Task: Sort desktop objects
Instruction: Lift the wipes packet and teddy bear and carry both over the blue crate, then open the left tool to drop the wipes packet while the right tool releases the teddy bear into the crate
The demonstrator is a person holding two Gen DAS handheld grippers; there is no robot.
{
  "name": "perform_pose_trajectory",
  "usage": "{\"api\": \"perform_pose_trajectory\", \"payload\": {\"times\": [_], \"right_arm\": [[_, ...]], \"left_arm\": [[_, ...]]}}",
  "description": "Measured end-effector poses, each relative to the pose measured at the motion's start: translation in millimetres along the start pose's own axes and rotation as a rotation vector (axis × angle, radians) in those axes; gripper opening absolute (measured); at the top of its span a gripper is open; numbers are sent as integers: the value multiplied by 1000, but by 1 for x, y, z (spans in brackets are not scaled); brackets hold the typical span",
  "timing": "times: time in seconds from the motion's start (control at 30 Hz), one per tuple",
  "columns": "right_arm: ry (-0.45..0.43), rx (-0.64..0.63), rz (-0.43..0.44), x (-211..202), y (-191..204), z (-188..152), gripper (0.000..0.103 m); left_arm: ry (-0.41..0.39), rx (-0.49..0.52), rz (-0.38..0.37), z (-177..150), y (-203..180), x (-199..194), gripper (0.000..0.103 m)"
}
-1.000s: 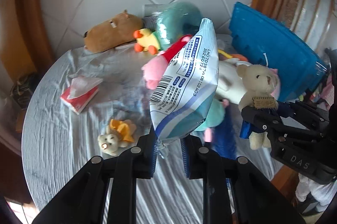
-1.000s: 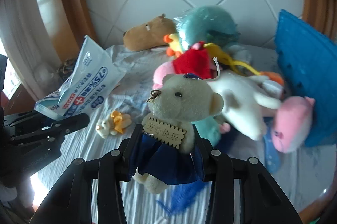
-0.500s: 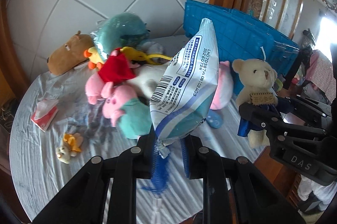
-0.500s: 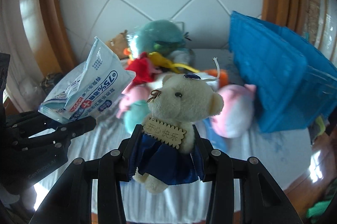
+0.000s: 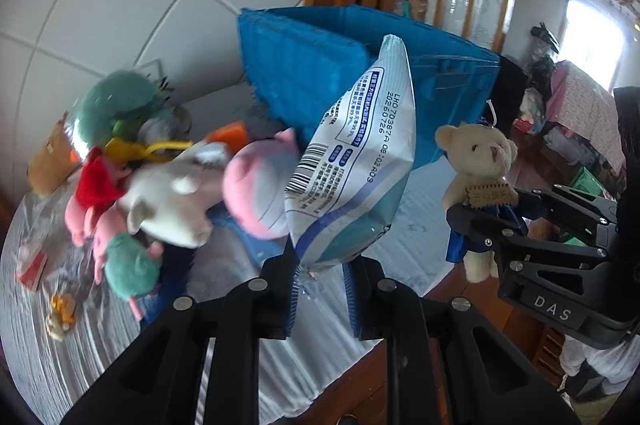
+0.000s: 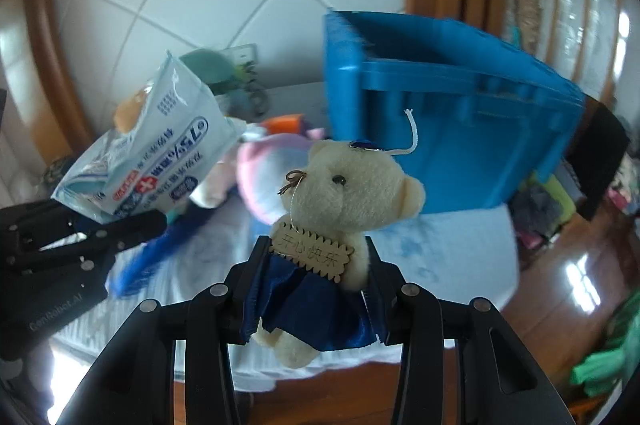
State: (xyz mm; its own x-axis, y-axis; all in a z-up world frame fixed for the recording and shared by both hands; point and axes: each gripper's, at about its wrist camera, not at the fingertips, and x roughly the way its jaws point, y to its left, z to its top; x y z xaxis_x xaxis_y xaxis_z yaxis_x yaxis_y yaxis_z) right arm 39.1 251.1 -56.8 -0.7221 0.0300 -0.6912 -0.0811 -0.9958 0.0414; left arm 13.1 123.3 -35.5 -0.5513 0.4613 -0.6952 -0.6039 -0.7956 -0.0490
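Note:
My left gripper (image 5: 320, 277) is shut on the bottom edge of a white and blue wipes packet (image 5: 356, 165) and holds it upright above the table. The packet also shows in the right wrist view (image 6: 152, 157). My right gripper (image 6: 312, 277) is shut on a cream teddy bear (image 6: 352, 193) in a blue skirt with a wooden tag. The bear also shows in the left wrist view (image 5: 476, 165), to the right of the packet. A blue plastic crate (image 6: 448, 113) stands on the table behind both held things.
A heap of plush toys lies left of the crate: a pink one (image 5: 256, 193), a white one (image 5: 168, 197), a teal one (image 5: 116, 101). A red tissue pack (image 5: 32, 265) lies far left. The table edge (image 6: 508, 265) and wooden floor are at right.
Both grippers have swung to the right with their loads. The blue crate now fills the middle of both views and the plush heap has slid to the left.

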Motion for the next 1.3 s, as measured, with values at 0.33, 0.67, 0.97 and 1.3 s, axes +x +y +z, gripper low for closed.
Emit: {"api": "perform_pose_trajectory", "payload": {"times": [0.33,0.67,0.97,1.3], "right_arm": [[-95,58,-109,-17,-91,57,42],[-139,93,-118,8,-170,159,42],[-55,-108,-77,73,-226,256,42],[277,-259,29,217,-266,282,42]], "left_arm": [[-61,94,-60,85,-54,42,19],[-63,125,-45,192,-60,102,19],[87,34,39,263,-64,193,19],[350,-56,108,289,-72,294,19]]}}
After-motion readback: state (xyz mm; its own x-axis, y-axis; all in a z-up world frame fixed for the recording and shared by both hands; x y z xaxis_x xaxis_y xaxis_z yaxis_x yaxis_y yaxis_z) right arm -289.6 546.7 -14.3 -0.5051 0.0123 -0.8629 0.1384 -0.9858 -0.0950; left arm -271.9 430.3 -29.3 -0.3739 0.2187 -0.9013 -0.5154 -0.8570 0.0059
